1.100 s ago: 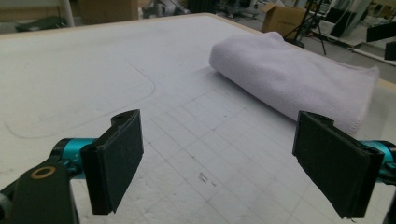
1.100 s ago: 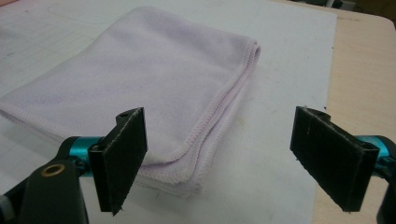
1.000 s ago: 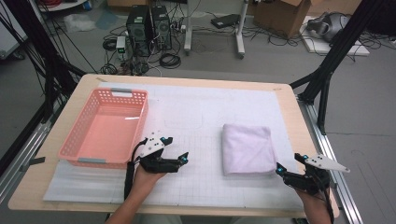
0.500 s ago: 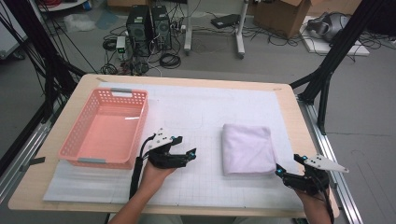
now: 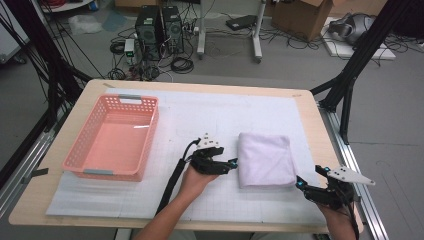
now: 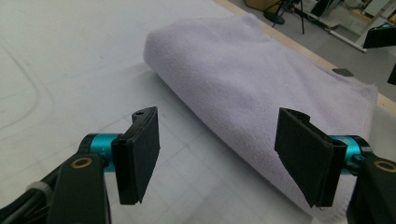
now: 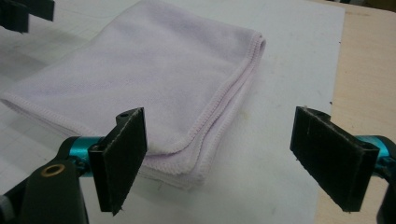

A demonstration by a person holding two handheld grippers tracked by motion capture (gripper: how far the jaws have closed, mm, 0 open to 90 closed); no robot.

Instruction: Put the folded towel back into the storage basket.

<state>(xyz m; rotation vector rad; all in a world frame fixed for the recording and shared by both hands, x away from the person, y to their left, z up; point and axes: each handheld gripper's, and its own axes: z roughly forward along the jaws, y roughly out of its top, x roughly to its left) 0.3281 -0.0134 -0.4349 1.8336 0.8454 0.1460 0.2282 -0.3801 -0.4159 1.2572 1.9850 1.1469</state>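
A folded lilac towel [image 5: 265, 159] lies on the white mat, right of centre. My left gripper [image 5: 233, 164] is at the towel's left folded edge. In the left gripper view its jaws [image 6: 219, 158] stand apart, one over the mat and one over the towel [image 6: 252, 79]. They have just been closing a little, and the pads do not press on the fold between them. My right gripper [image 5: 301, 183] is open just off the towel's near right corner. That hemmed corner [image 7: 187, 158] lies in front of and between the right gripper's jaws [image 7: 226, 158].
A pink plastic basket [image 5: 150, 145] stands on the mat at the left with nothing in it. The table's right wooden edge [image 5: 325, 150] runs close beside the towel. Black frame legs and cables stand on the floor behind the table.
My left hand has slid right across the mat from near the basket to the towel's left edge. The right hand and the towel have stayed put.
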